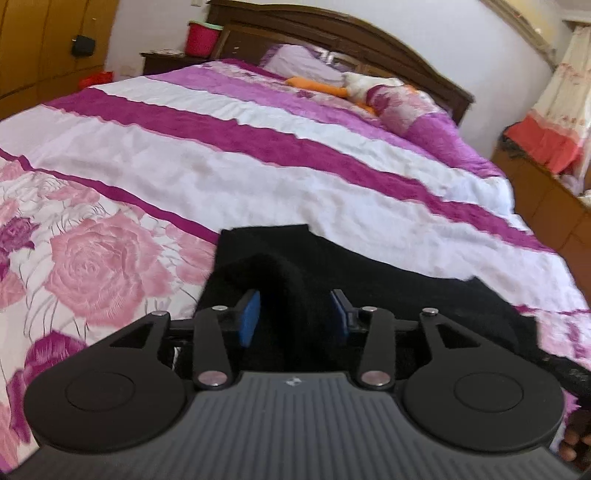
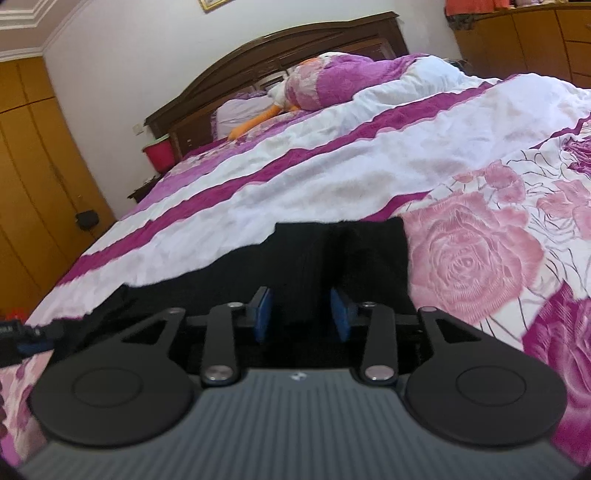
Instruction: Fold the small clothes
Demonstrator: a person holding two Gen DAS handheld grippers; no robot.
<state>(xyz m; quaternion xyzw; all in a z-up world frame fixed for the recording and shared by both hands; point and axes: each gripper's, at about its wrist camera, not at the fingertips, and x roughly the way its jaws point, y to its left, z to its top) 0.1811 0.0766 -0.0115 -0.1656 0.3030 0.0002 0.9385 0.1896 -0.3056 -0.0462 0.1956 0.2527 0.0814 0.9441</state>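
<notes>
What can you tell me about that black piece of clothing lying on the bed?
The black garment is a small, soft, matte, knit-looking piece lying on the flowered pink and white bedspread near its close edge. Its far edge looks straight, with squared corners, and a raised fold runs up its middle. It lies between the blue pads of both the left gripper and the right gripper, whose jaws stand apart, not pinching it.

Bed (image 1: 258,155) with dark wooden headboard (image 1: 332,33), covered by quilt (image 2: 295,192) in white, magenta stripes, pink roses. Black garment (image 1: 369,273) flat at 6 o'clock near edge. Pillow (image 1: 306,61), orange-and-white soft toy (image 1: 332,86) and bunched quilt at 12–1 o'clock.
</notes>
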